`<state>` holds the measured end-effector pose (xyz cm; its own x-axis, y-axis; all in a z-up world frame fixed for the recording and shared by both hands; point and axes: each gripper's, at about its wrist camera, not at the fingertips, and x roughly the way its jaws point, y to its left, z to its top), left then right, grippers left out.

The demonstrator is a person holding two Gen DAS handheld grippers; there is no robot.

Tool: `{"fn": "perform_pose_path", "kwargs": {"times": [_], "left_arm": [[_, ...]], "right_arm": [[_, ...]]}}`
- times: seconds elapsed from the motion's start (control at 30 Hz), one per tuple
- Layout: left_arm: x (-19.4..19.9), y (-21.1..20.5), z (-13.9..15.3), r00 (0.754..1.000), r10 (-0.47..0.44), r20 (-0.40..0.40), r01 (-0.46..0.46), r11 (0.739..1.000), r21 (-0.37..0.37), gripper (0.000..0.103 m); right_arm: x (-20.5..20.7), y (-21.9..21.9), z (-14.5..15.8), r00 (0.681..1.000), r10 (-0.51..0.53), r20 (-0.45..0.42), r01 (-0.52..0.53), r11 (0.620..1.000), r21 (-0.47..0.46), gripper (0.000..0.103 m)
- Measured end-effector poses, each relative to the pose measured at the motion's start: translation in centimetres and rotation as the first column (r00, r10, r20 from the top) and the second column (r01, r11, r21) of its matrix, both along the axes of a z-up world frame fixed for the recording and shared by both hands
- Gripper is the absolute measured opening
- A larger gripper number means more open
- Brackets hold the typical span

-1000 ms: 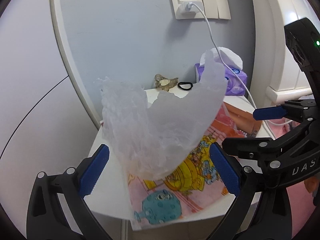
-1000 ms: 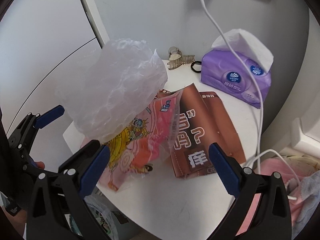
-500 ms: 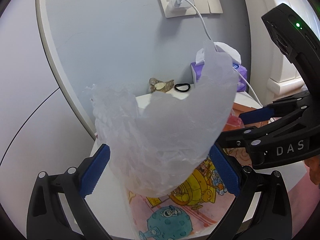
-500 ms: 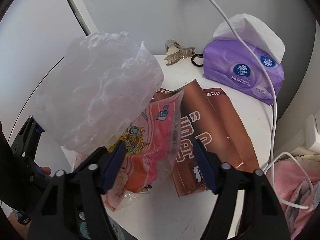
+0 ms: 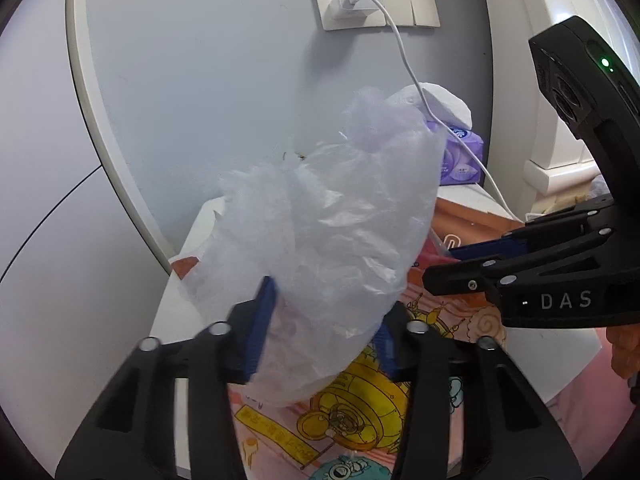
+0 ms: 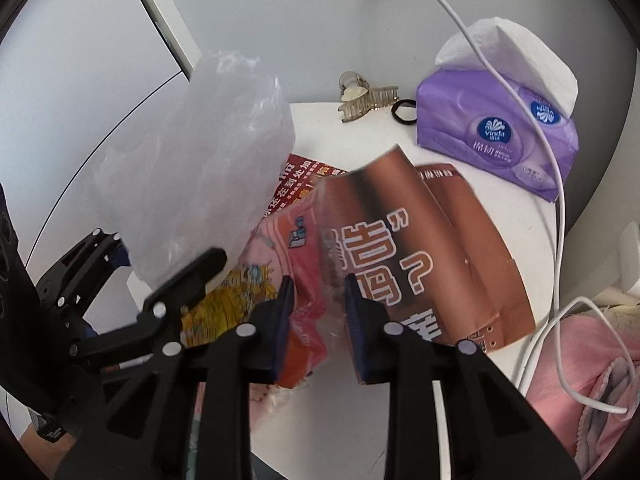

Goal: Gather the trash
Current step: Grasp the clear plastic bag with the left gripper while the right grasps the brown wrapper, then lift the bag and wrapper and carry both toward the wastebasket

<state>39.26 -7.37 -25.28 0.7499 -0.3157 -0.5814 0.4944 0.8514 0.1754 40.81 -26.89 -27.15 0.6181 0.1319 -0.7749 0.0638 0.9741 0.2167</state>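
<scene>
My left gripper (image 5: 324, 334) is shut on a crumpled clear plastic bag (image 5: 332, 240), which stands up above a small white table (image 5: 176, 304); the bag also shows in the right wrist view (image 6: 200, 168). My right gripper (image 6: 318, 320) is shut on a pink cartoon snack wrapper (image 6: 304, 248) lying on the table, which also shows in the left wrist view (image 5: 360, 412). A brown printed leaflet (image 6: 432, 248) lies curled against the wrapper, right of the right finger.
A purple tissue pack (image 6: 500, 128), a hair claw (image 6: 364, 100) and a black hair tie (image 6: 404, 112) sit at the table's back. A white charger cable (image 6: 556, 200) hangs from the wall socket (image 5: 352, 4). Pink bedding (image 6: 592, 380) lies to the right.
Both grippers have gone from wide open to shut: the left one on the plastic bag, the right one on the pink wrapper. The leaflet's edge has lifted.
</scene>
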Motion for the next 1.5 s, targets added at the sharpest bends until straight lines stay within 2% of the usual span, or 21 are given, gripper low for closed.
{"fn": "perform_pose_path", "kwargs": {"times": [0.07, 0.13, 0.33, 0.7, 1.1, 1.33, 1.5], "left_arm": [[0.0, 0.0, 0.1, 1.000, 0.001, 0.003, -0.001, 1.000, -0.004, 0.031], [-0.1, 0.0, 0.2, 1.000, 0.001, 0.009, -0.001, 1.000, -0.004, 0.022], [-0.5, -0.1, 0.8, 1.000, 0.008, 0.027, -0.008, 1.000, -0.002, 0.010], [-2.8, 0.2, 3.2, 0.998, 0.042, 0.049, -0.040, 0.999, -0.037, 0.008], [-7.1, 0.9, 8.1, 0.991, 0.087, 0.100, -0.079, 0.994, -0.079, 0.007], [-11.0, 2.9, 10.6, 0.983, 0.138, 0.123, -0.126, 0.987, -0.100, 0.007], [-14.3, 5.3, 10.7, 0.976, 0.189, 0.107, -0.178, 0.978, -0.105, 0.007]], "right_arm": [[-0.1, 0.0, 0.0, 1.000, 0.000, 0.004, 0.000, 1.000, -0.005, 0.023], [-0.2, 0.0, 0.1, 1.000, -0.003, 0.011, 0.003, 1.000, -0.008, 0.020], [-0.7, -0.4, 0.6, 0.999, -0.001, 0.038, 0.002, 1.000, -0.013, 0.016], [-3.0, -0.6, 3.5, 0.995, 0.016, 0.098, -0.015, 1.000, -0.009, 0.012], [-6.0, 0.4, 8.0, 0.983, 0.048, 0.178, -0.045, 0.999, -0.021, 0.012], [-8.2, 2.8, 10.2, 0.972, 0.103, 0.212, -0.097, 0.995, -0.040, 0.011], [-10.3, 5.9, 10.4, 0.962, 0.180, 0.203, -0.174, 0.984, -0.050, 0.012]]}}
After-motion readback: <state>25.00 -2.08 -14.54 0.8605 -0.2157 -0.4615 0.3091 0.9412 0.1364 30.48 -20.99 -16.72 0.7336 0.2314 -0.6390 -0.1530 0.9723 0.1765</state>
